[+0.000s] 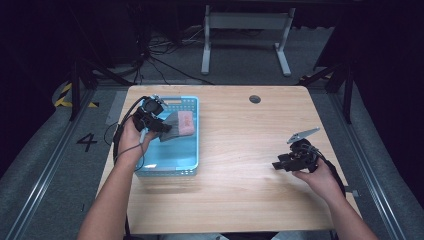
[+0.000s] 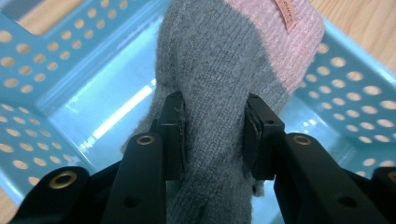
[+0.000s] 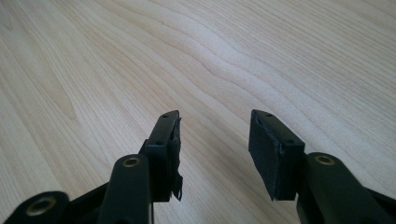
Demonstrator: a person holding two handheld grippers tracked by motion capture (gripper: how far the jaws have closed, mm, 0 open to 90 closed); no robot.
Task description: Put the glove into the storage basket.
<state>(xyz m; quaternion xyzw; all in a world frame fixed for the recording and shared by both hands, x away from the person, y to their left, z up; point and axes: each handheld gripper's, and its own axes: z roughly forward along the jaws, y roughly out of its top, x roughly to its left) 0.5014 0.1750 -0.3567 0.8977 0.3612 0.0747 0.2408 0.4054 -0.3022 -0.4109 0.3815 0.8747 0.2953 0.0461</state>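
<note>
Now L gripper (image 2: 212, 135) clamps grey-pink sock (image 2: 233, 70), long axis running ahead of jaws over blue basket (image 2: 56, 70); R gripper (image 3: 215, 149) open, empty.

Light falls from above on the wooden table (image 1: 240, 150) – bright there, the floor around it almost black – with white glare inside the blue basket (image 2: 56, 84), whose near edges look soft.

Basket (image 1: 172, 169) walls hem the left; the table (image 1: 250, 150) lies open.
</note>
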